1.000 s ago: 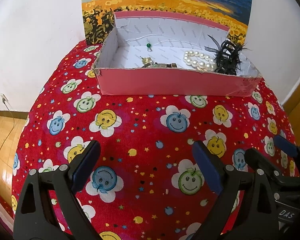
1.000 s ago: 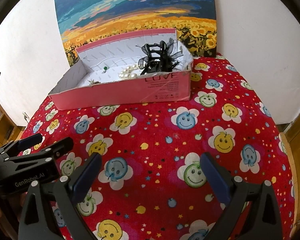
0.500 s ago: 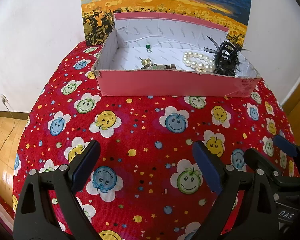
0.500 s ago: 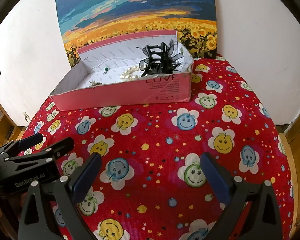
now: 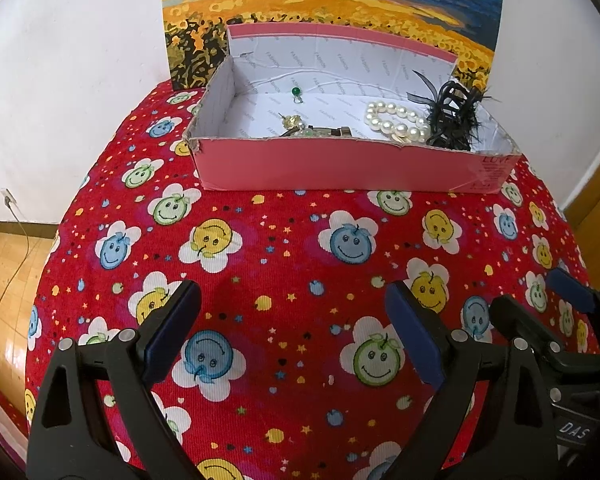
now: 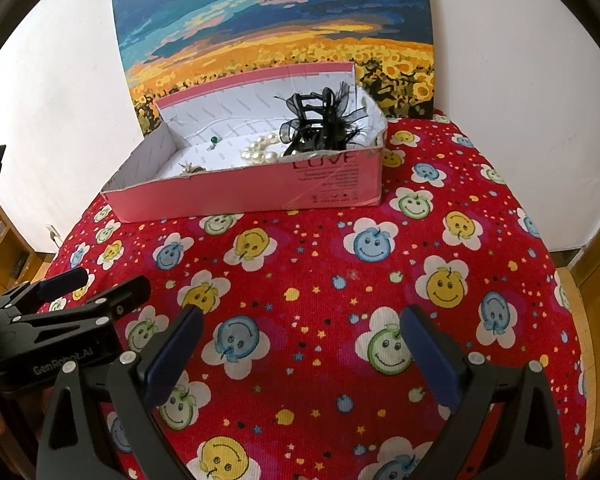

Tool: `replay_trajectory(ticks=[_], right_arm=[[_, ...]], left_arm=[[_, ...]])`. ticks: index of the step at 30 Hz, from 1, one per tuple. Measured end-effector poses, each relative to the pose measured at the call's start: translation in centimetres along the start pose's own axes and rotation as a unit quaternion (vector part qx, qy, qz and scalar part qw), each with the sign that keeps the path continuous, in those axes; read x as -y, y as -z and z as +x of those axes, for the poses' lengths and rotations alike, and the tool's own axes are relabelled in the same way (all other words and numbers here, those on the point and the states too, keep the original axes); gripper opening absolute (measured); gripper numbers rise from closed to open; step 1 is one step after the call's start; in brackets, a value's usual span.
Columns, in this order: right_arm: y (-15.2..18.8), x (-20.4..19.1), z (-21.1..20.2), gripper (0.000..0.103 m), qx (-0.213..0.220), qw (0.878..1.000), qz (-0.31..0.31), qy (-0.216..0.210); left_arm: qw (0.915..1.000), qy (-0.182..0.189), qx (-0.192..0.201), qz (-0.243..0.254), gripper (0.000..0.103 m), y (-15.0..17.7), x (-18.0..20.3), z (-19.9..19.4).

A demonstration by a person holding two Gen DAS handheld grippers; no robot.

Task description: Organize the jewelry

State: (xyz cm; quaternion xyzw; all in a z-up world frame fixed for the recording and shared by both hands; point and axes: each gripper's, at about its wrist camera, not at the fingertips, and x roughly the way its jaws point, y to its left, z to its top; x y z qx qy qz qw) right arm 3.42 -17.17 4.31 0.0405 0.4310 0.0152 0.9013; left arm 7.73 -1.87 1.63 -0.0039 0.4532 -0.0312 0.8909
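A pink cardboard box (image 5: 340, 164) (image 6: 260, 192) stands at the far side of the table. Inside lie a pearl bracelet (image 5: 396, 120) (image 6: 260, 150), a black feathered hair clip (image 5: 452, 116) (image 6: 324, 124), a green bead earring (image 5: 296, 92) (image 6: 213, 141) and a gold and dark jewelry piece (image 5: 312, 130) near the front wall. My left gripper (image 5: 292, 336) is open and empty, well short of the box. My right gripper (image 6: 300, 356) is open and empty too, beside the left one.
The table wears a red cloth with smiley flowers (image 5: 284, 264). A sunflower-field painting (image 5: 332, 4) leans on the white wall behind the box. Wooden floor (image 5: 4, 280) shows past the table's left edge. A power socket with a cable (image 5: 8, 200) sits low on the wall.
Both views have drifted slightly, so the box sits a little lower and nearer in them. Both grippers stay open and empty. The jewelry has not moved.
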Motion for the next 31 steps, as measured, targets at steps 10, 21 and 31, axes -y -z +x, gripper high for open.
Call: replay_trajectory(ticks=[10,21,31], right_arm=[[-0.02,-0.10,-0.05,0.100,0.001,1.000,0.000,0.001],[0.01,-0.12,-0.13,0.100,0.001,1.000,0.000,0.001],[-0.32,-0.35,-0.55,0.100,-0.001,1.000,0.001,0.002]], left_arm=[[1.0000,0.000,-0.001,-0.001,0.093,0.00,-0.05,0.02],[1.0000,0.001,-0.002,-0.002,0.093,0.15,-0.16,0.13],[0.9998,0.005,-0.017,-0.004,0.093,0.64,-0.45,0.94]])
